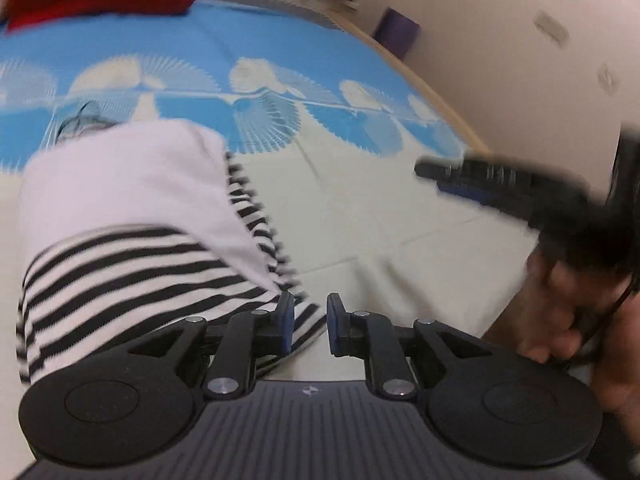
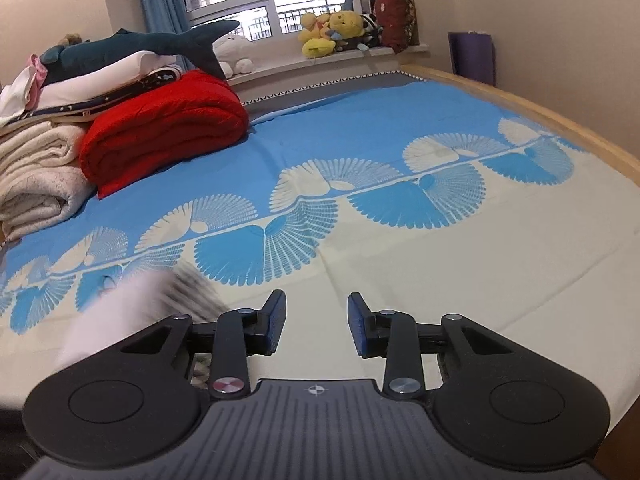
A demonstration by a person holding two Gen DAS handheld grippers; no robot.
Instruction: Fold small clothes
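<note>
While the striped garment (image 1: 132, 240) lies on the cream near part of the bedsheet (image 1: 360, 208), the left gripper (image 1: 310, 326) hangs just above its near right corner with its blue-padded fingers (image 1: 287, 322) set a narrow gap apart. Nothing sits in that gap: the left finger overlaps the garment's black-and-white striped hem in the view, but the cloth is not caught between the pads. The garment is partly folded, a plain white panel turned over the striped body, and it reaches from the left finger out to the left and far side. The left wrist view is blurred.

The right gripper (image 2: 316, 326) is over bare cream sheet, its fingers (image 2: 357, 326) spread moderately with nothing between them. In its own view the garment (image 2: 160, 300) shows as a blurred white and striped shape just left of the left finger, not touching the pads. From the left wrist view the right gripper (image 1: 448, 174) appears at the right, well apart from the garment, with a person's hand (image 1: 560, 320) at the near right edge.

Farther off, the bedsheet (image 2: 360, 140) turns blue with white fan patterns. At the far left rest a rolled red blanket (image 2: 164, 132), a folded cream blanket (image 2: 36, 168) and a stack of folded cloth with a plush shark (image 2: 144, 46) on top. Soft toys (image 2: 340, 30) sit on the windowsill.
</note>
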